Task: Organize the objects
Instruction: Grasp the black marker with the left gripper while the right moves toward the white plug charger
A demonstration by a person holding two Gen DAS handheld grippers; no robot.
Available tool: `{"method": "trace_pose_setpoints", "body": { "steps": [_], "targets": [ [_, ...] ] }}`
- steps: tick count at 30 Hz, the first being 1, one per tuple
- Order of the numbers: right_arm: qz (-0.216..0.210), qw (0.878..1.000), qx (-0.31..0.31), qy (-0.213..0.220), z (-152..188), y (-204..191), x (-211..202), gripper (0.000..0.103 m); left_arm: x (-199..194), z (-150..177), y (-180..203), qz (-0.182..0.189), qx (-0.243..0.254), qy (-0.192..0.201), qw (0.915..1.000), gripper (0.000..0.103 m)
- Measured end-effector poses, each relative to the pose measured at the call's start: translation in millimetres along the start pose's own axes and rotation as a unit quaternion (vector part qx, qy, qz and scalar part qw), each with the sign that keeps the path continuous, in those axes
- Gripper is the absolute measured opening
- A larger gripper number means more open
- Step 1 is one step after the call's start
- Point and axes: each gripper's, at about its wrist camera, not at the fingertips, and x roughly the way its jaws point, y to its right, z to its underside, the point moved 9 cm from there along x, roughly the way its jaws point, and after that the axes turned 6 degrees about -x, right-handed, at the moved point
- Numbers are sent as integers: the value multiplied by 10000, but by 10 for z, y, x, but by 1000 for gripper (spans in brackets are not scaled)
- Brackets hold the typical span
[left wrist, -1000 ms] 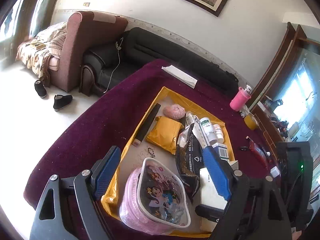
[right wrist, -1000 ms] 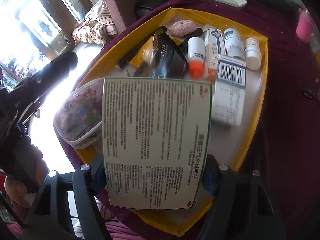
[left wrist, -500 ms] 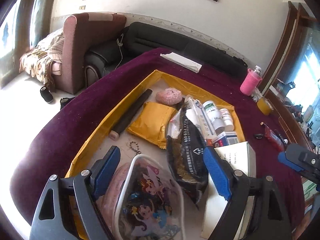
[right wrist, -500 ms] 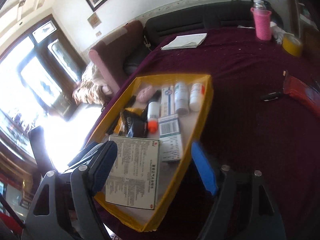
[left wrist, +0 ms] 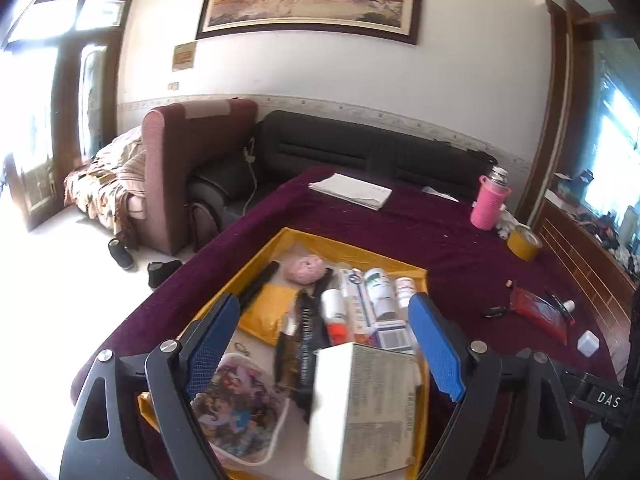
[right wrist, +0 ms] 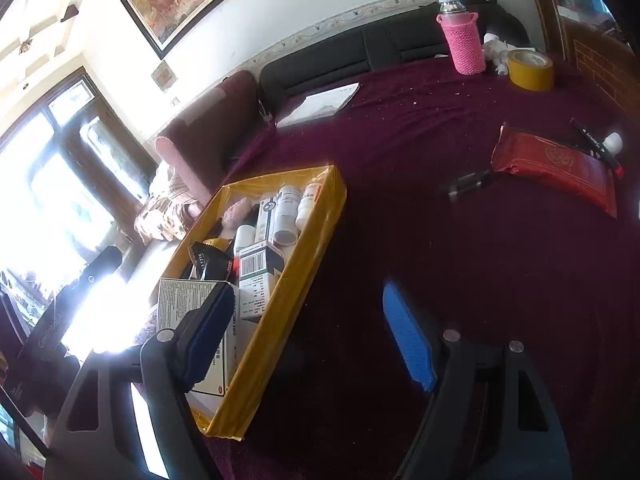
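A yellow tray (left wrist: 352, 247) on the maroon table holds a large white printed box (left wrist: 360, 408), a cartoon pouch (left wrist: 236, 404), a black packet (left wrist: 304, 344), bottles (left wrist: 380, 288) and a pink puff (left wrist: 304, 268). My left gripper (left wrist: 324, 348) is open above the tray's near end, the white box between its jaws but not gripped. My right gripper (right wrist: 308, 336) is open and empty beside the tray (right wrist: 308, 256), to its right, with the white box (right wrist: 180, 292) behind its left finger.
On the maroon table (right wrist: 440, 240) lie a red pouch (right wrist: 556, 168), a small dark item (right wrist: 468, 182), a pen (right wrist: 596, 144), yellow tape (right wrist: 530, 69), a pink-sleeved bottle (right wrist: 464, 40) and white papers (right wrist: 320, 104). Sofas stand beyond the far edge.
My right gripper let go of the white box into the tray and drew back to the right. My left gripper rose and tilted up toward the room.
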Motion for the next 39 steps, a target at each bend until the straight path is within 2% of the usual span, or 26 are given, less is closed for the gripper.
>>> {"method": "trace_pose_setpoints", "body": {
  "steps": [4,7,11,14,16,19,21,24,27,33,34,35,36,37,39],
  "targets": [
    [157,9996,110,201,-68,274,-270,77,-1,73,476,550,275,-277,9977,83],
    [665,9963,220,492,-144,677,-562,77,55,181,849,832,655,-515,9930,83],
    [1334,9862,637,749,-137,1321,-915,77,138,331,1345,1274,1019,-962,9819,83],
    [1573,9791,1034,770,-89,1718,-1070,77,205,343,1741,1612,1262,-1166,9718,83],
    [1679,9746,1263,781,-93,1935,-1154,77,324,357,2009,1735,1660,-1234,9629,83],
    [1809,9688,1441,888,-150,2165,-1253,77,615,463,2325,1643,2378,-1274,9488,82],
    [1822,9672,1472,982,-195,2294,-1282,77,881,591,2484,1517,2732,-1443,9389,82],
    [1815,9659,1506,1071,-279,2455,-1236,77,1210,747,2619,1619,2759,-1843,9293,82],
    [1916,9629,1537,1120,-414,2636,-1154,77,1466,808,2772,1620,2909,-1930,9230,82],
    [1576,9640,1742,1248,-722,2934,-968,77,2000,996,2887,1381,3104,-2399,9094,80],
    [1520,9638,1755,1308,-736,2951,-961,77,2062,1025,2909,1339,3145,-2466,9068,79],
    [1489,9630,1764,1391,-737,2970,-966,77,2105,1081,2934,1368,3167,-2589,9022,71],
    [1471,9617,1768,1489,-724,2985,-975,77,2157,1136,2964,1388,3184,-2707,8978,58],
    [1472,9603,1787,1559,-702,3003,-988,77,2173,1155,2988,1485,3108,-2763,8972,54],
    [1445,9577,1909,1595,-663,3069,-999,79,2155,1175,3025,1674,2904,-2900,8964,35]
  ]
}}
